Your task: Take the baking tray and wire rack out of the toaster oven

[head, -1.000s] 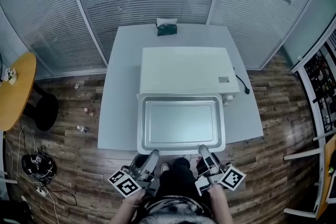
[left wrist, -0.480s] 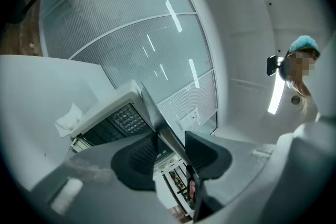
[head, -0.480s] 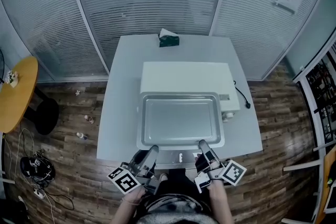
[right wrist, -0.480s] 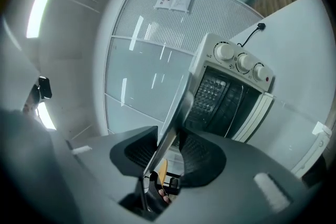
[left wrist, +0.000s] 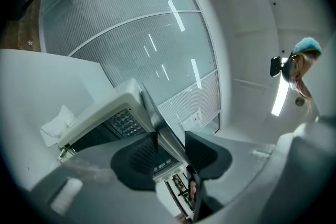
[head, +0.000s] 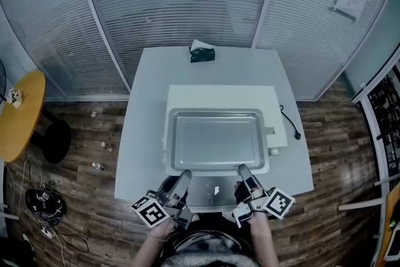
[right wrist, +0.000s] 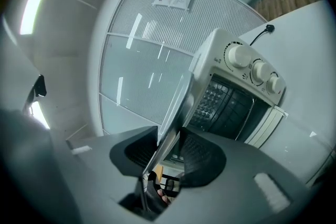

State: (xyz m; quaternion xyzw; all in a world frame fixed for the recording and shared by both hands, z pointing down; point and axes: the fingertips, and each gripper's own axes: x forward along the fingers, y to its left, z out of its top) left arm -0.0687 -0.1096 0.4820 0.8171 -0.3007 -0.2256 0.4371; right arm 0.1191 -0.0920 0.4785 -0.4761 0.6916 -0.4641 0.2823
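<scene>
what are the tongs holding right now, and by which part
Both hold the baking tray by its near rim. The left tongs pinch the rim towards the near-left corner, and the right tongs towards the near-right corner.

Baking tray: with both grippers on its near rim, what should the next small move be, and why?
Probably swing the baking tray sideways, level, toward the bare table left of the toaster oven. The left gripper and right gripper each clamp its near rim, it hangs clear above the open door, and what looks like the wire rack waits inside.
</scene>
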